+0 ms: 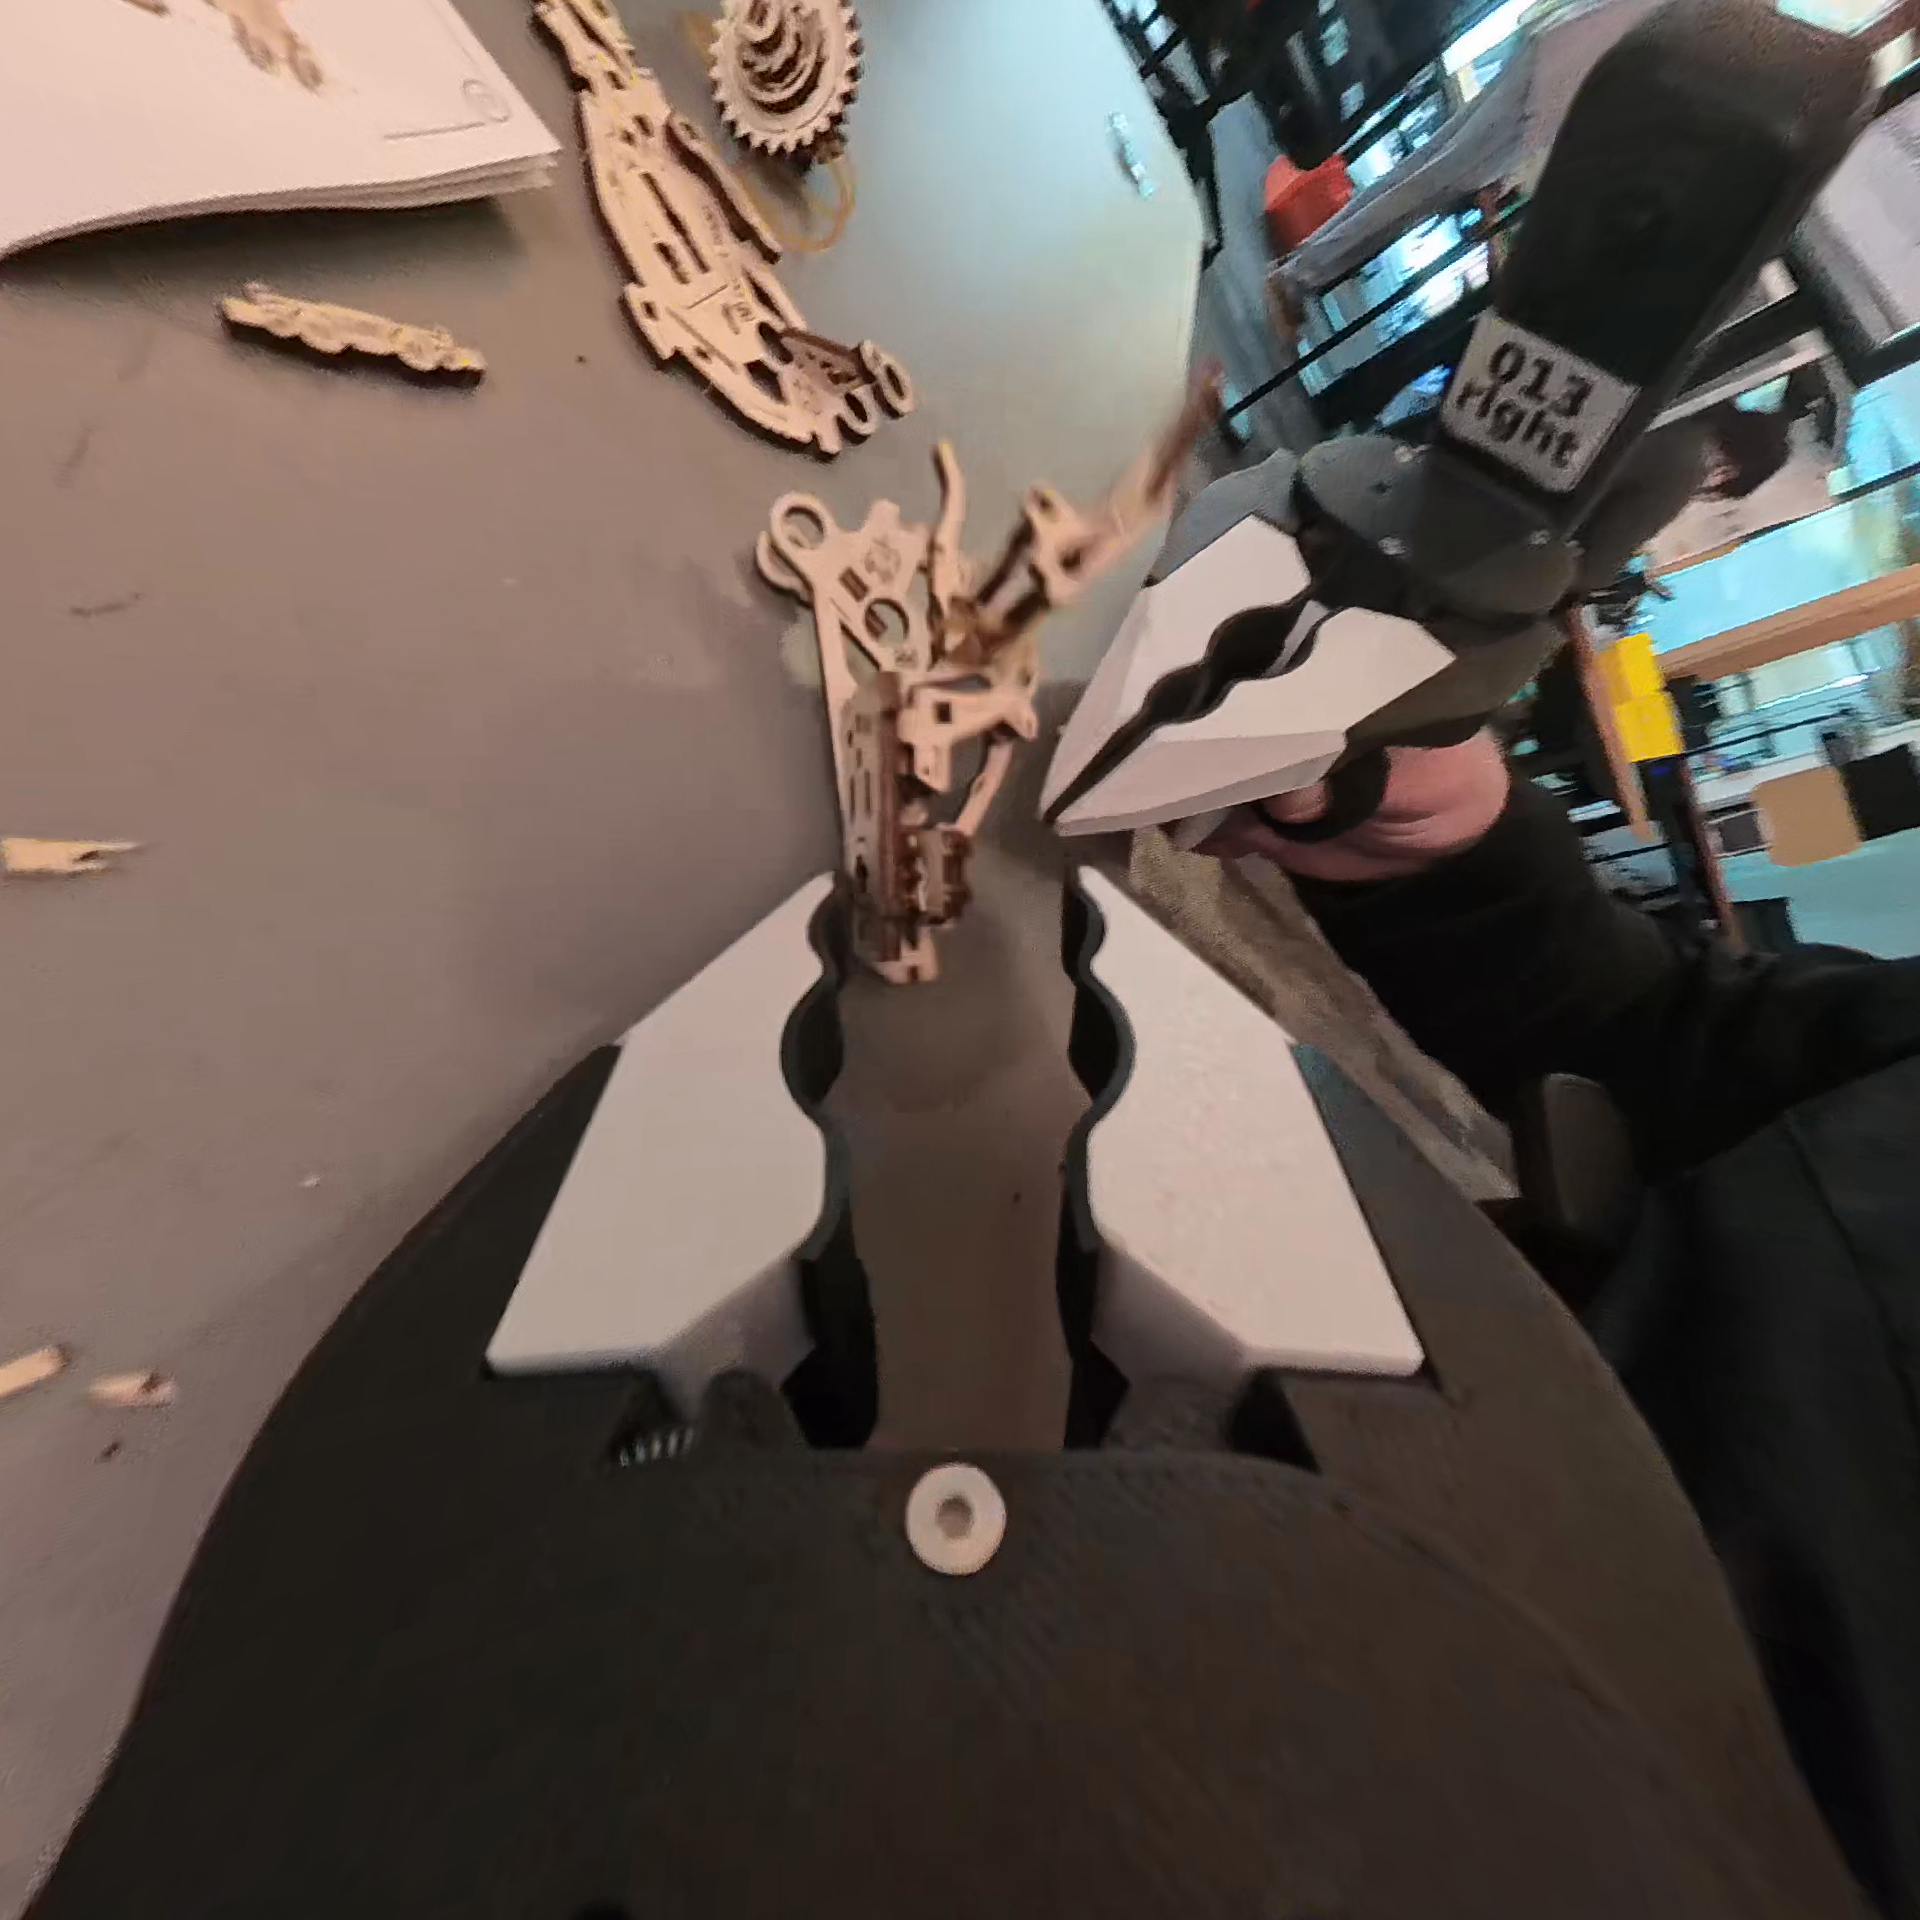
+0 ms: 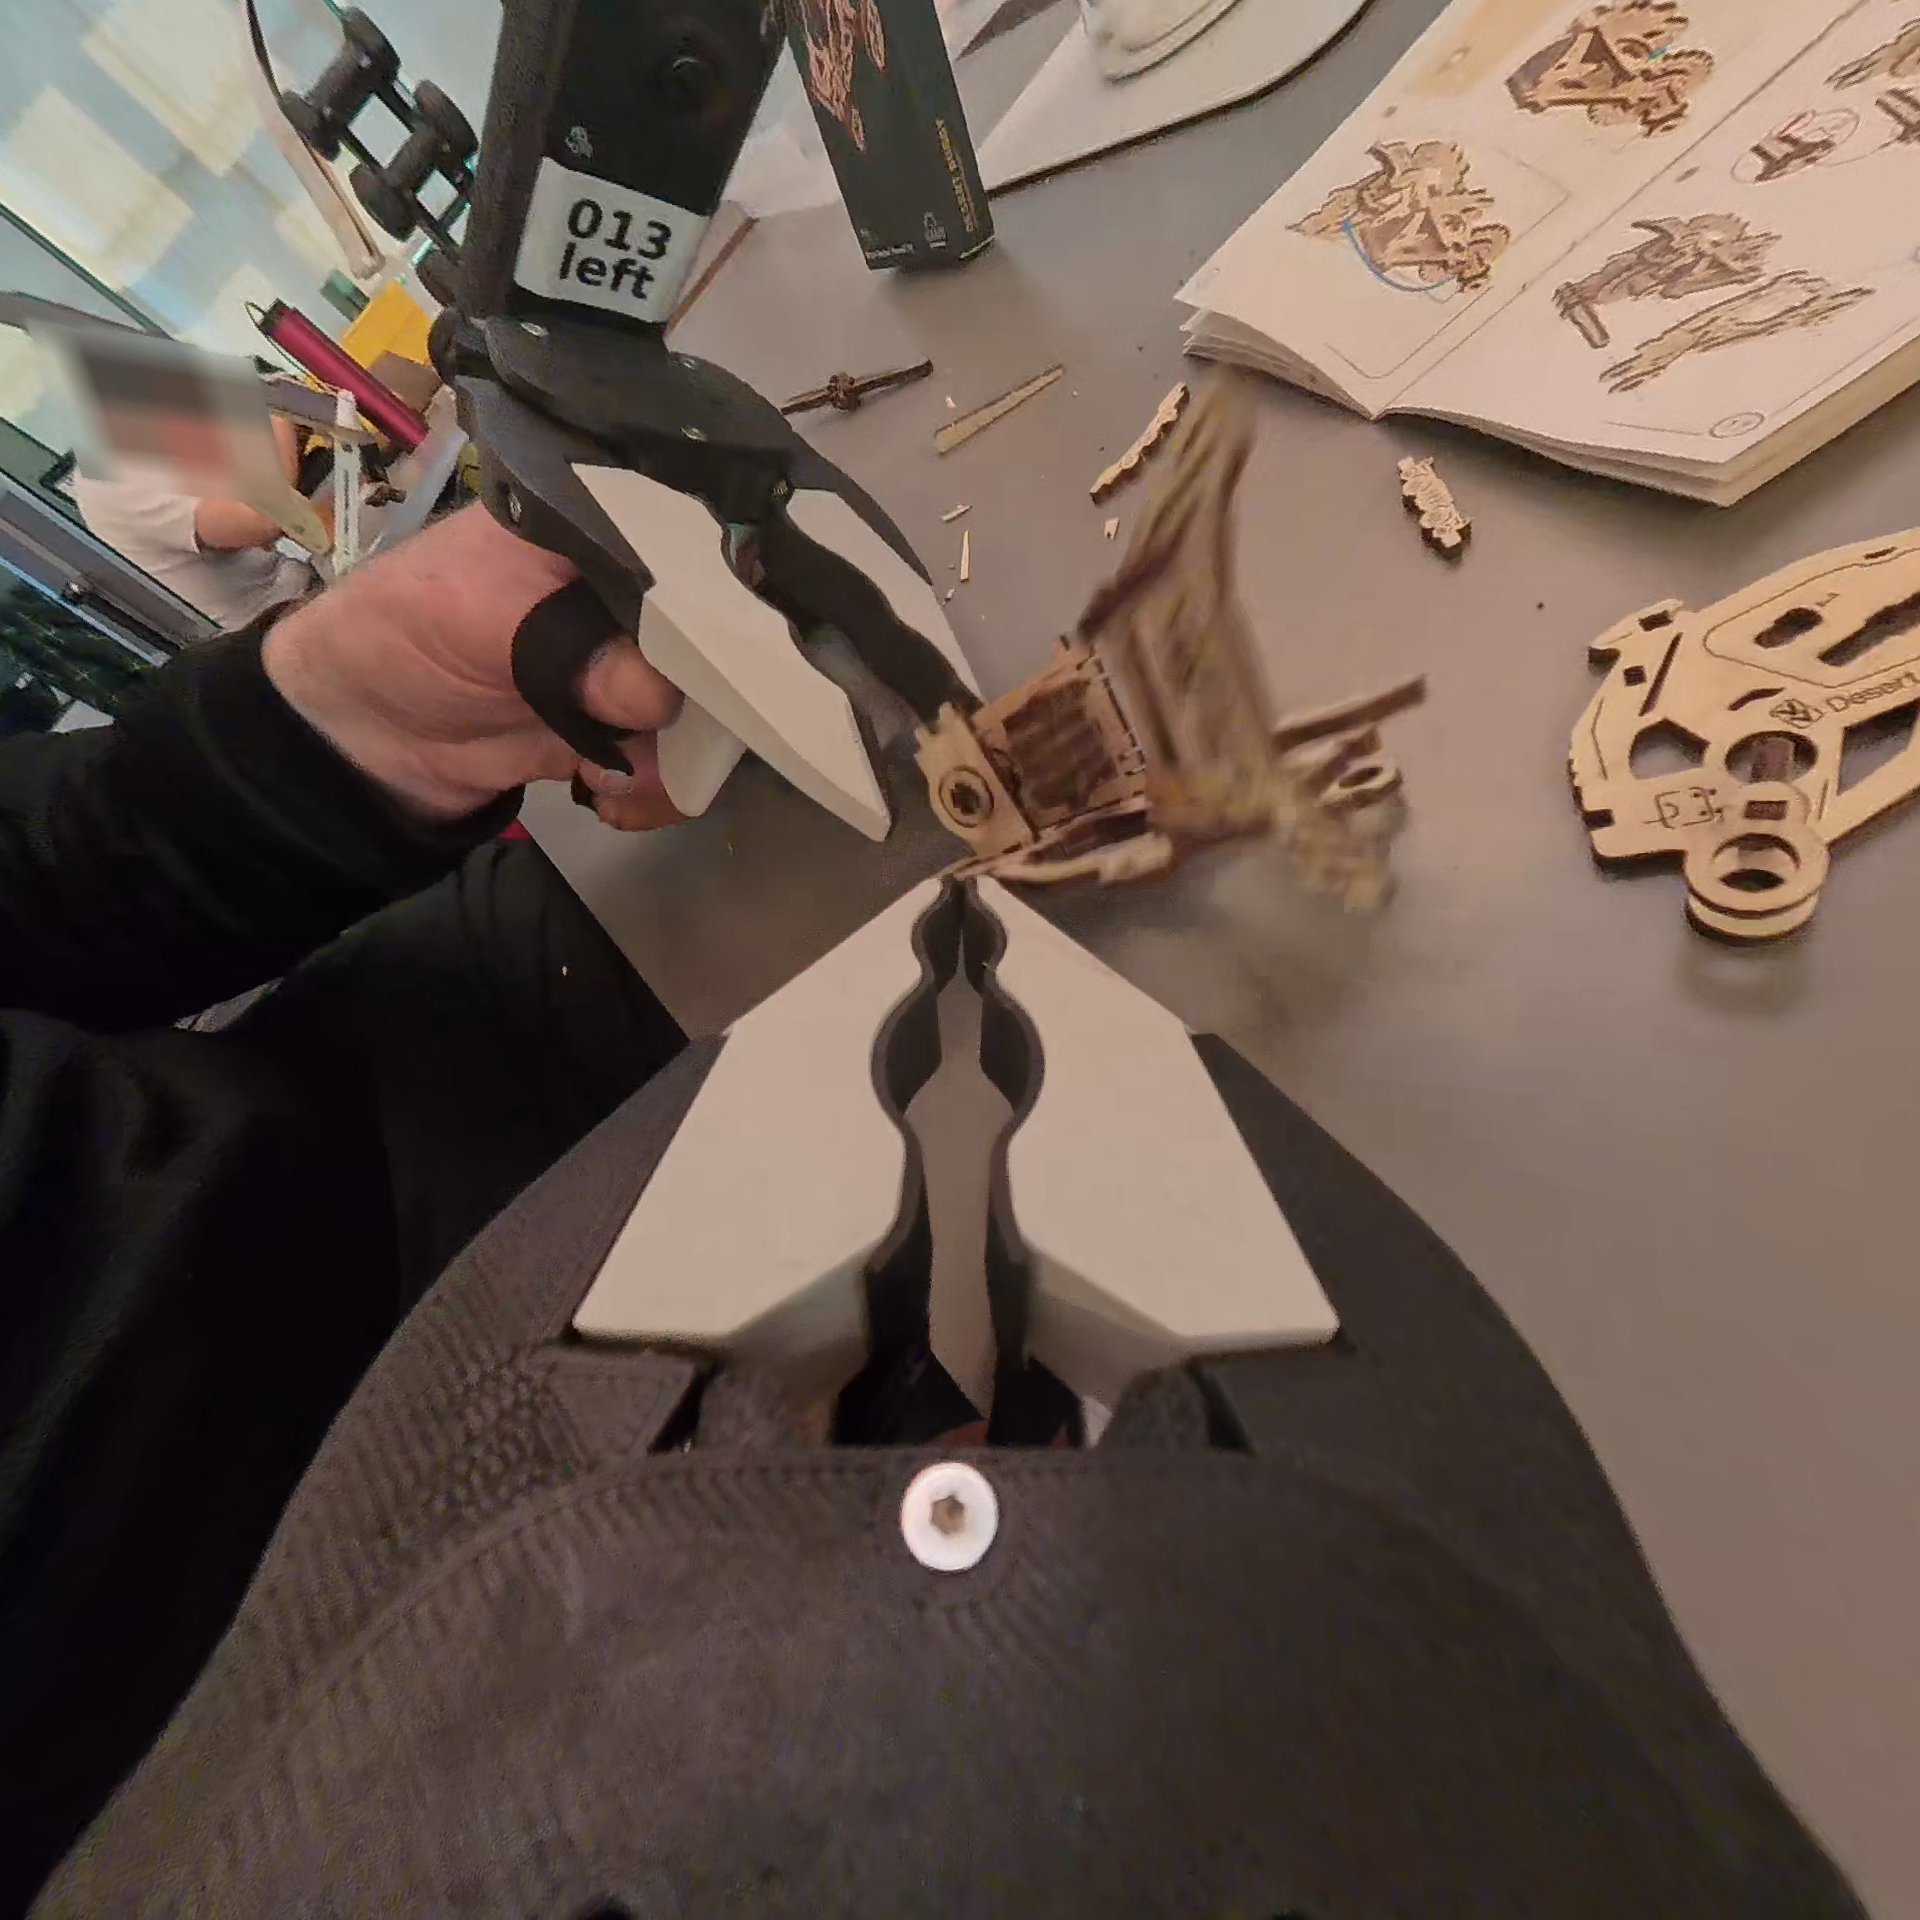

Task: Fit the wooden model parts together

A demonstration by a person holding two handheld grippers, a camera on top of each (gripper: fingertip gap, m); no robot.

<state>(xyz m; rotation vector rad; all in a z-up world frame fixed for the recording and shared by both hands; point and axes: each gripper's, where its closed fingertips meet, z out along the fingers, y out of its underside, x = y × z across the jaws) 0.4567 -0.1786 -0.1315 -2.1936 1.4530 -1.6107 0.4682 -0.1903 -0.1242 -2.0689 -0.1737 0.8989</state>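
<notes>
While the wooden model [image 1: 914, 717] stands tilted on the grey surface [image 1: 364, 831], the left gripper [image 1: 951, 894] has its jaws spread wide, and the lower end of the model sits at the tip of one finger [image 1: 727, 1039] without being clamped. Seen from the right wrist view, that same end of the model [image 2: 1049, 769] lies against the left gripper [image 2: 914, 790], though whether it touches cannot be told, and the upper part of the model is blurred. The right gripper [image 2: 961, 894] has its jaws nearly closed with nothing between them, its tips just below the model; in the left wrist view it [image 1: 1060, 821] hovers just beside the model at the edge of the surface. A flat car-shaped wooden panel [image 2: 1745, 738] lies apart on the surface, and the same panel [image 1: 717, 249] shows in the left wrist view next to a stack of wooden gears [image 1: 784, 73]. An open instruction booklet [image 2: 1621, 229] lies farther back, with small wooden scraps [image 2: 1132, 447] scattered near it. A dark box [image 2: 894, 135] stands upright behind them.
</notes>
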